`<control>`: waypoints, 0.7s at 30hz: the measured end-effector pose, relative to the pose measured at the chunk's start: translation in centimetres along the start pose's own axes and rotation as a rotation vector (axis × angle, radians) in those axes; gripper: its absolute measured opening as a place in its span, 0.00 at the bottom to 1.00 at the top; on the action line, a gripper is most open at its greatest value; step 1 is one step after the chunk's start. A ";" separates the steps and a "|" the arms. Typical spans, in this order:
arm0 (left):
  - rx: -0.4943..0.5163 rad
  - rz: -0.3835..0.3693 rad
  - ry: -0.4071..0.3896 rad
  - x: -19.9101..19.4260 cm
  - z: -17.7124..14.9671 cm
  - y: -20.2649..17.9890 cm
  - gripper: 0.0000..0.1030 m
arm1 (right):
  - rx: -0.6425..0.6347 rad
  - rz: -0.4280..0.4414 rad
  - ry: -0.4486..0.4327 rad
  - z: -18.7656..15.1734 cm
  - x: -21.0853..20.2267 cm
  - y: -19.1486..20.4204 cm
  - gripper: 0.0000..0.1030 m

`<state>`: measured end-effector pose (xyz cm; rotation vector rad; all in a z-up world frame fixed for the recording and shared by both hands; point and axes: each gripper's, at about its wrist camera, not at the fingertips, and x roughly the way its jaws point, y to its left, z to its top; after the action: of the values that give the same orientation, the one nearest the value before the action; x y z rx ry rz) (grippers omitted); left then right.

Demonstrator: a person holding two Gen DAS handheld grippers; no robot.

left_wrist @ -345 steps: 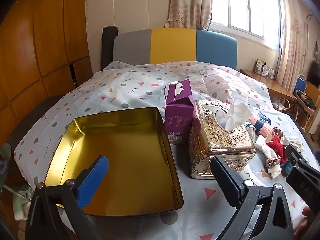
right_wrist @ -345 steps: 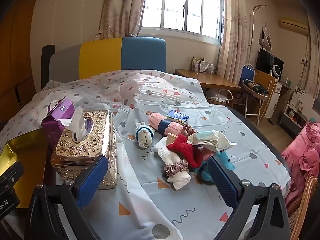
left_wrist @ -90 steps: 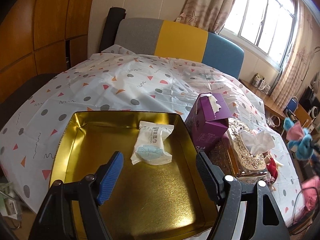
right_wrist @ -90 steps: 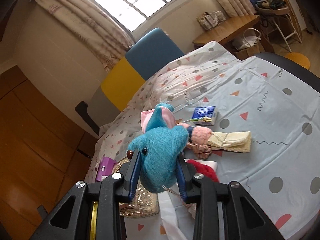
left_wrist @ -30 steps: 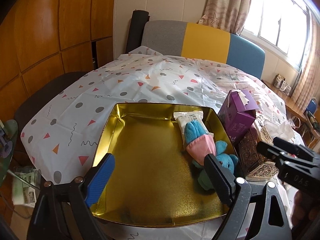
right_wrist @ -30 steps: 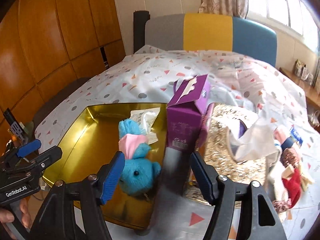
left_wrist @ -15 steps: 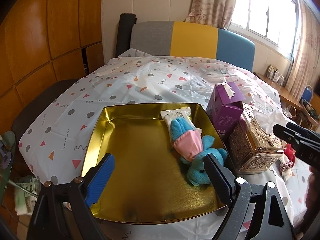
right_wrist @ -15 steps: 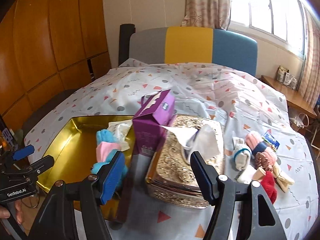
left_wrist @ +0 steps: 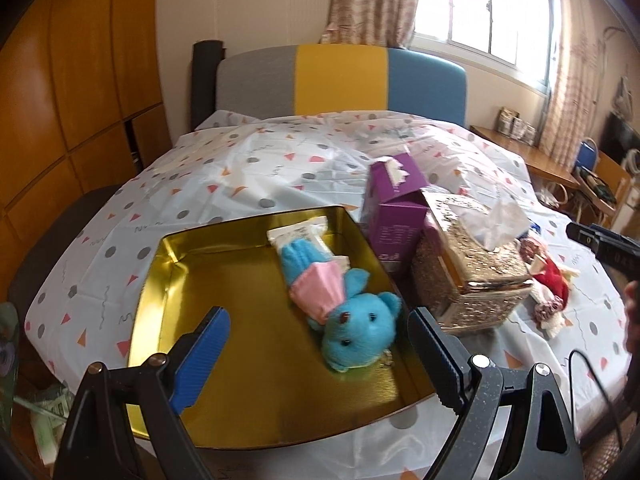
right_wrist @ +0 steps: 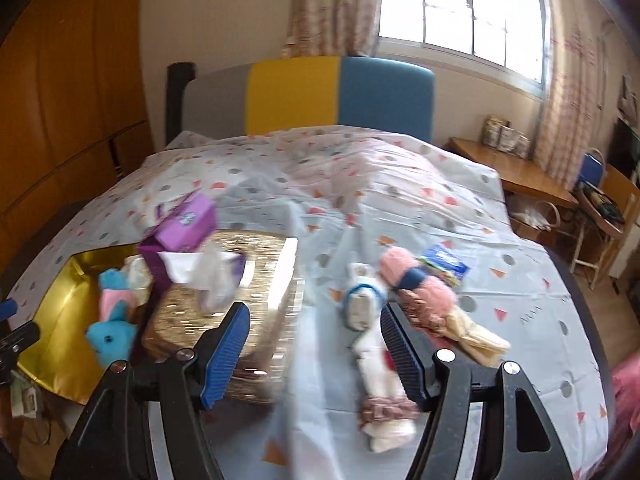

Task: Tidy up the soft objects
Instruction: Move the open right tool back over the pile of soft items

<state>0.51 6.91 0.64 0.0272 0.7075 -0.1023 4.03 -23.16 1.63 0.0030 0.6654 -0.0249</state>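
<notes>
Tray (left_wrist: pixel 168 264) near left on the bed cover (left_wrist: pixel 248 168); plush toy (left_wrist: pixel 352 324) in its right half, lying partly on a packet (left_wrist: pixel 298 232). Carton (left_wrist: pixel 394 208) right of tray, tissue box (left_wrist: pixel 468 272) right of that. Sock pile (right_wrist: pixel 400 304) further right.

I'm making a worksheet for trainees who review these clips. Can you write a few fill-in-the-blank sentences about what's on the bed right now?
1. The blue plush toy lies inside the ____ tray.
2. Beside the tray stands a ____ carton with tissue showing at its top.
3. The toy's skirt is ____.
4. The right tool has ____ between its pads, above the socks on the sheet.

Missing words: gold; purple; pink; nothing
</notes>
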 end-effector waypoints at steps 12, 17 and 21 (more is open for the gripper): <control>0.142 -0.084 0.007 0.0 0.6 -5.9 0.88 | 0.333 -0.218 0.006 -3.3 0.7 -13.2 0.67; 0.210 -0.155 0.014 0.2 1.3 -9.0 0.87 | 0.433 -0.222 0.013 -3.7 0.5 -15.4 0.67; 0.276 -0.240 0.006 0.2 2.1 -12.4 0.84 | 0.492 -0.239 0.013 -4.0 0.0 -16.7 0.67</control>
<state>0.70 -5.53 2.22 0.2067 0.6969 -0.4291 1.18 -39.76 -1.45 0.3975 0.6562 -0.4180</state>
